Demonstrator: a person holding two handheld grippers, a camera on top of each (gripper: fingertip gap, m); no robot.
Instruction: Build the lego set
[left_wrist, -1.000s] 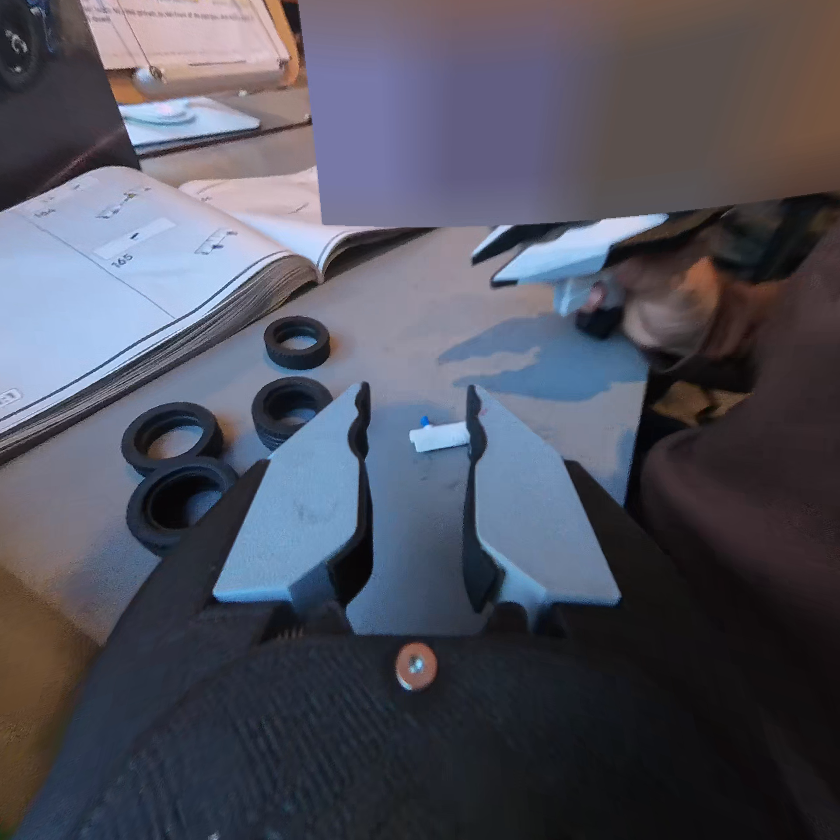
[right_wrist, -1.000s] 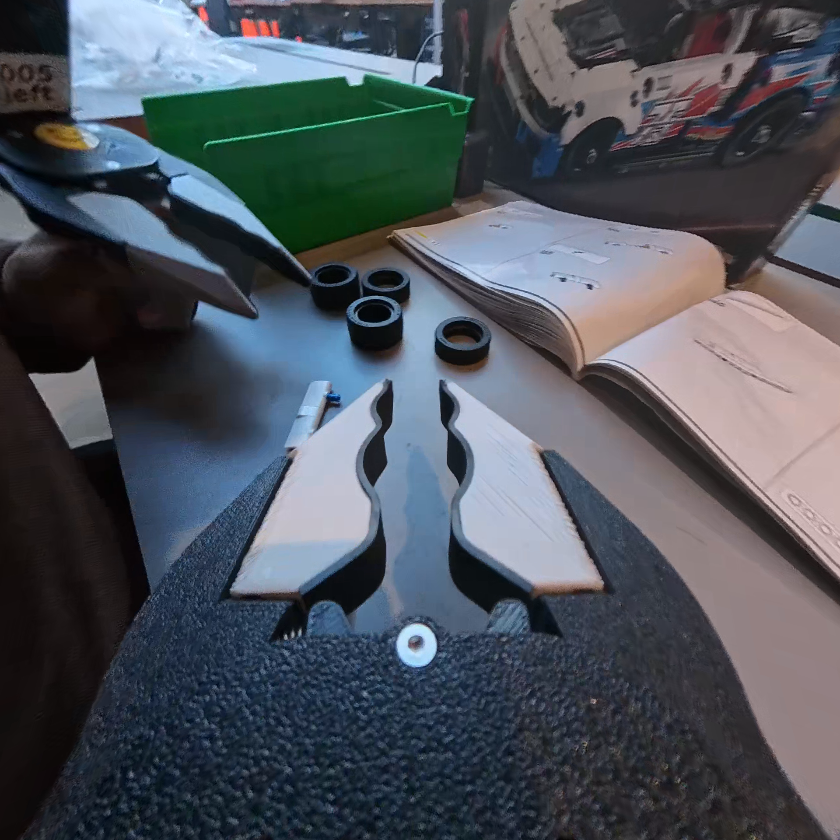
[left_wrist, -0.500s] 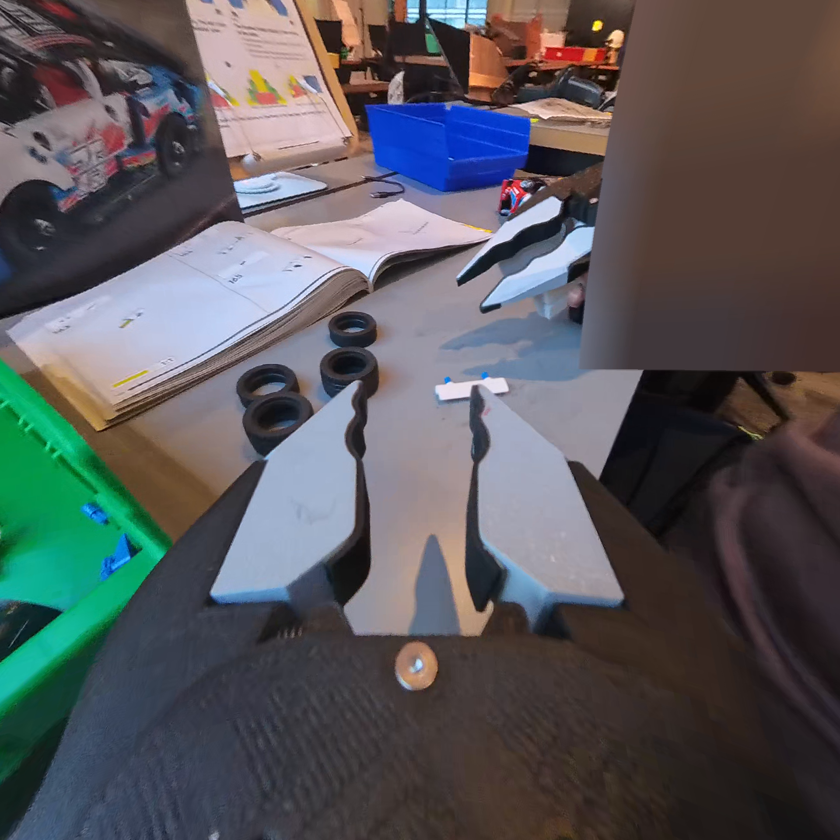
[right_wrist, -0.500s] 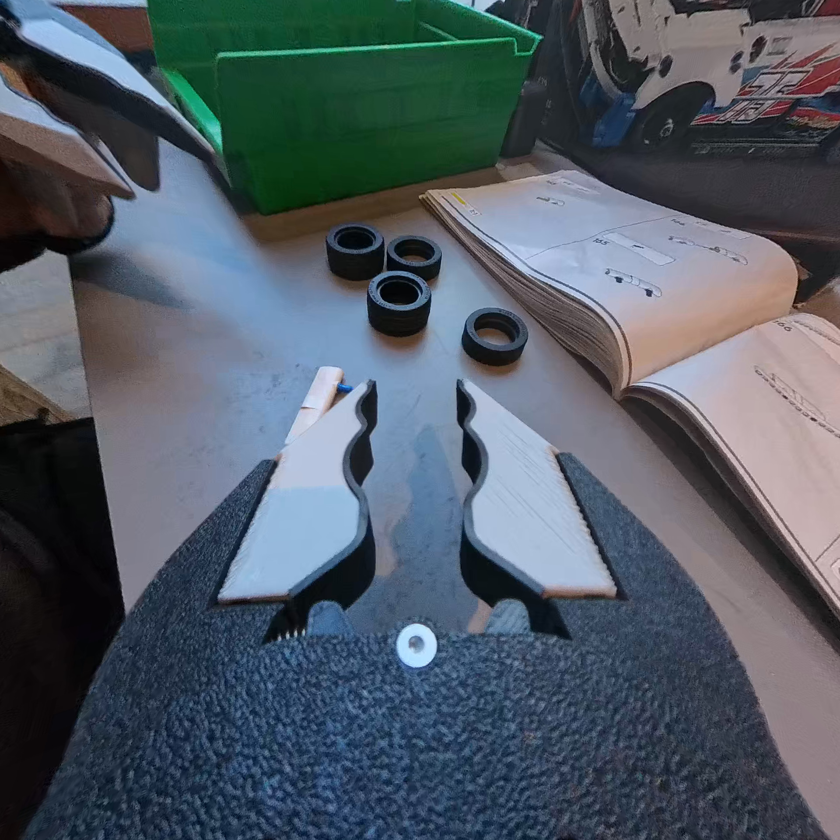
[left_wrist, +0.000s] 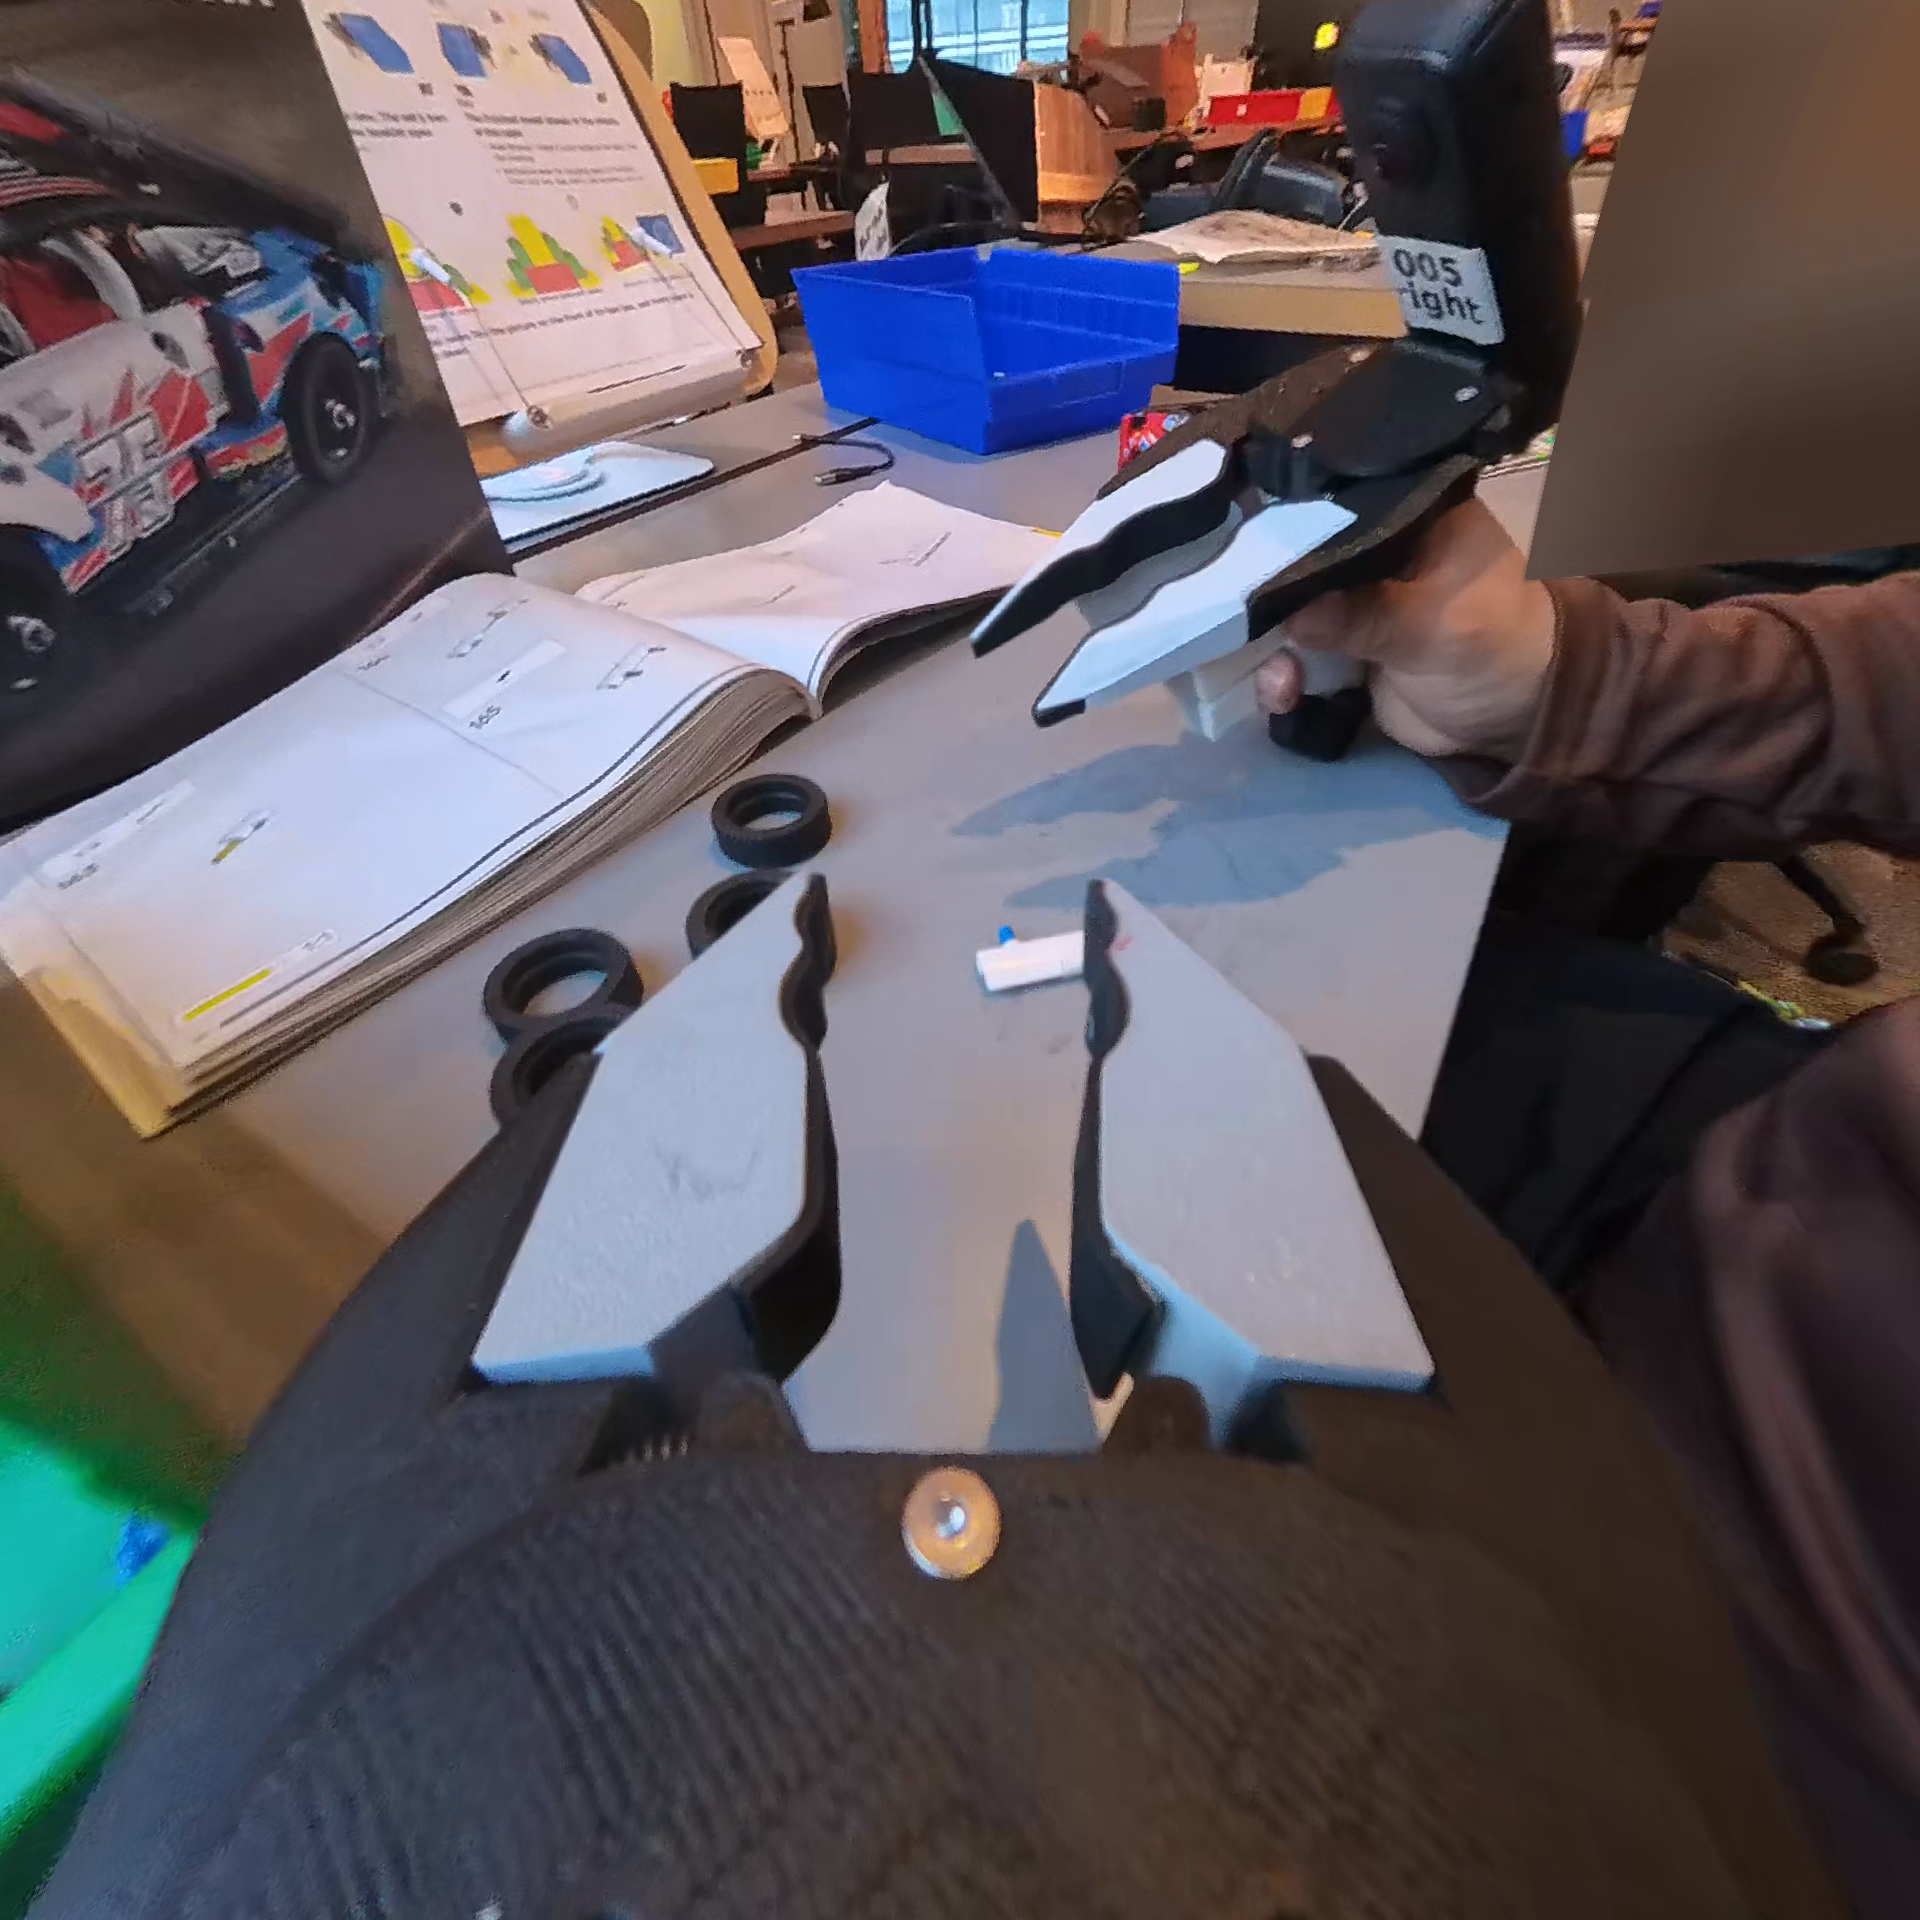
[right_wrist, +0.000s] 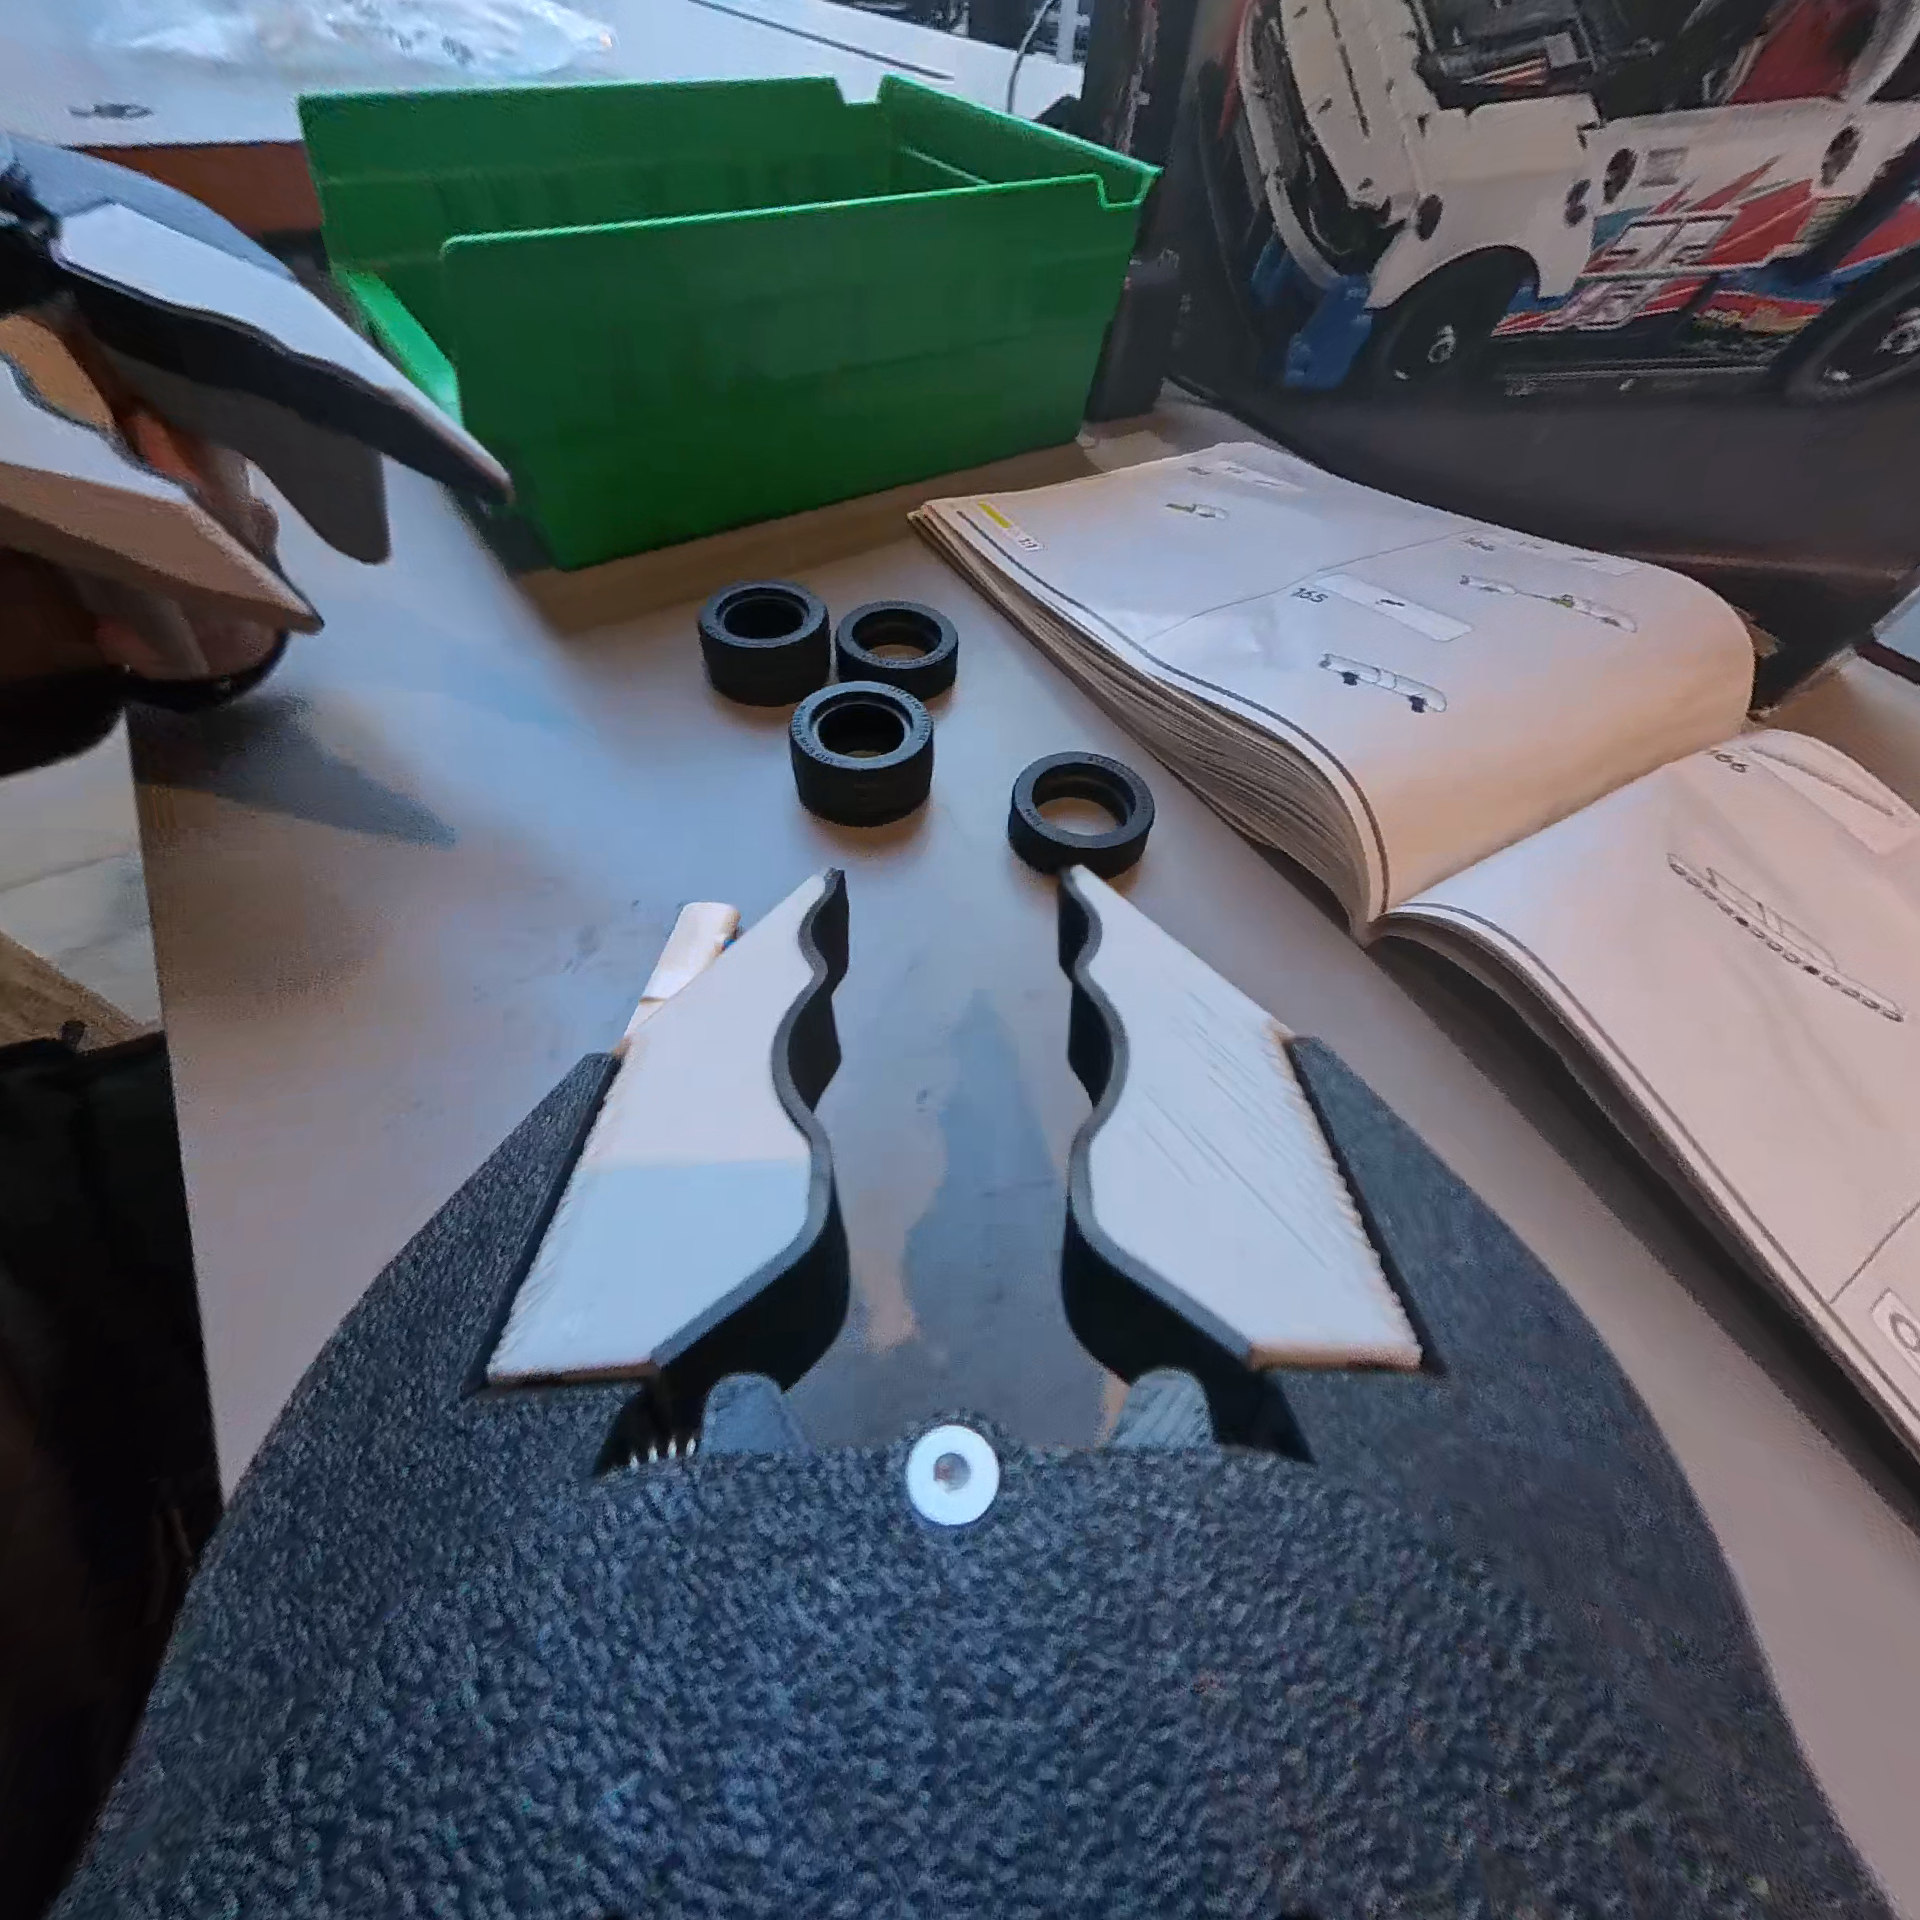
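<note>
A small white lego beam with blue pins (left_wrist: 1031, 958) lies on the grey table (left_wrist: 1195, 831), just beyond my left gripper's right fingertip. In the right wrist view the beam (right_wrist: 694, 948) is partly hidden behind the left finger. Several black rubber tyres (left_wrist: 771, 821) (right_wrist: 862, 750) lie loose between the beam and the open instruction book (left_wrist: 416, 790) (right_wrist: 1403, 707). My left gripper (left_wrist: 954, 899) is open and empty above the table. My right gripper (right_wrist: 951, 888) is open and empty; it also shows in the left wrist view (left_wrist: 1023, 675), held in a hand.
A green bin (right_wrist: 727, 312) stands at the table's far side in the right wrist view, with the lego box (right_wrist: 1558, 208) beside it. A blue bin (left_wrist: 987, 332) and a printed sheet stand (left_wrist: 540, 229) sit behind the book. The table edge (left_wrist: 1475, 935) lies right of the beam.
My left gripper has pulled back and lifted, so the beam and tyres sit farther off. My right gripper has risen, tilted down toward the tyres and opened wider. Beam and tyres have not moved.
</note>
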